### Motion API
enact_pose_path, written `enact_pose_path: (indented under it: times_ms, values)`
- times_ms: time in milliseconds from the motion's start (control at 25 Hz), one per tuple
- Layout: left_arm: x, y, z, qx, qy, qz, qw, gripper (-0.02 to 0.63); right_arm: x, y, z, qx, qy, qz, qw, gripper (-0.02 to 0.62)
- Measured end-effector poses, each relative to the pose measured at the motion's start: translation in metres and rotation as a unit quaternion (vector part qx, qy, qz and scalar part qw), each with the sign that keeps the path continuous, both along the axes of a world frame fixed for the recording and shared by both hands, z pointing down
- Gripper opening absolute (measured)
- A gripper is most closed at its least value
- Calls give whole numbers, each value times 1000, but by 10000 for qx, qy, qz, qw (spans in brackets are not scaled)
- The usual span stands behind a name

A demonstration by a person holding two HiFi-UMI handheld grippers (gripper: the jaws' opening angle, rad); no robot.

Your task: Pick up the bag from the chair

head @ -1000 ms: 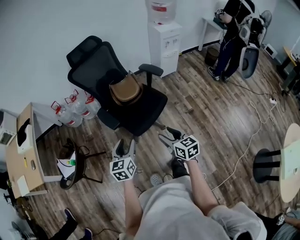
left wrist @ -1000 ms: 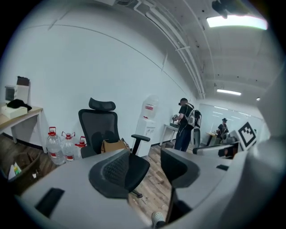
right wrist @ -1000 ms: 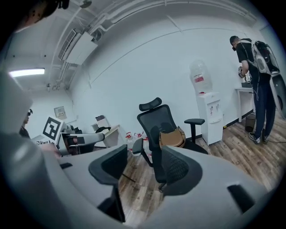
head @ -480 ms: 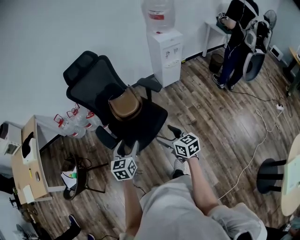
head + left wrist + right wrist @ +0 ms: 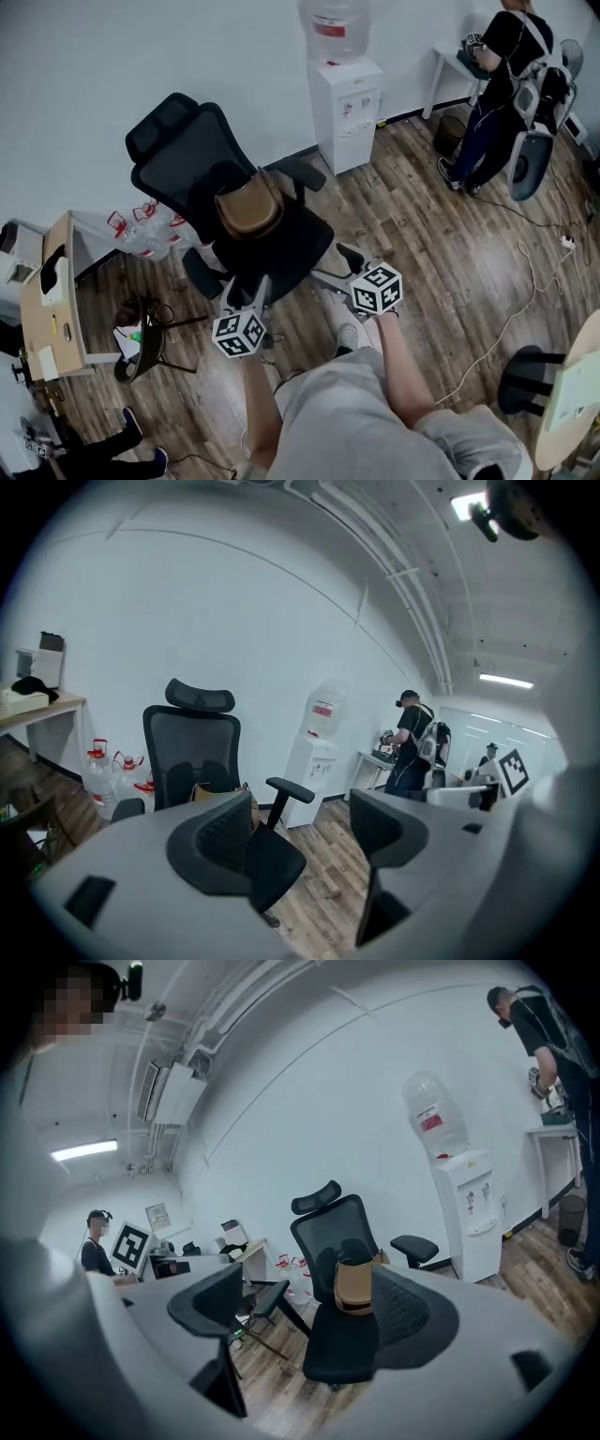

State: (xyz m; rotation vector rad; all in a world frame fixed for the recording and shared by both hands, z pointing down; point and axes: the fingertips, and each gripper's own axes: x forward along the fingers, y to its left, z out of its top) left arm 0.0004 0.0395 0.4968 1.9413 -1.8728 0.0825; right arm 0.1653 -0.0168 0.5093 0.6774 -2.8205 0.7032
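Note:
A brown leather bag (image 5: 248,202) stands upright on the seat of a black office chair (image 5: 192,164), leaning on its backrest. The bag (image 5: 353,1285) shows between the jaws in the right gripper view; in the left gripper view only its edge (image 5: 202,789) peeks past the left jaw. My left gripper (image 5: 247,296) is open, near the seat's front edge. My right gripper (image 5: 337,270) is open too, off the seat's right front corner. Neither touches the bag or the chair.
A water dispenser (image 5: 349,98) stands by the wall right of the chair. Water jugs (image 5: 145,232) sit on the floor at its left, beside a desk (image 5: 52,309) and a low stool (image 5: 141,328). A person (image 5: 502,84) stands at the far right. Cables (image 5: 525,281) trail across the floor.
Both grippers have come closer to the chair's front edge. The head view has shifted a little, so the chair and bag sit lower and closer.

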Motion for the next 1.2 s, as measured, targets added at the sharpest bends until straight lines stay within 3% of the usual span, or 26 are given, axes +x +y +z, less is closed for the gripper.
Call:
enact_pose_path:
  times_ms: [400, 720, 840, 960, 1200]
  values:
    - [-15, 9, 25, -153, 128, -499, 9986, 327, 11, -15, 19, -96, -333, -59, 9994, 399]
    - [-25, 5, 42, -242, 309, -647, 9971, 327, 2, -23, 32, -151, -200, -148, 9996, 394]
    - [-34, -5, 54, -333, 417, -678, 9963, 327, -8, -33, 41, -256, -138, -162, 9994, 396]
    - [-50, -25, 62, -352, 504, -716, 9955, 327, -20, -50, 49, -419, -76, -143, 9990, 445]
    - [-87, -84, 69, -325, 677, -815, 9938, 327, -48, -104, 52, -344, 171, -95, 9992, 437]
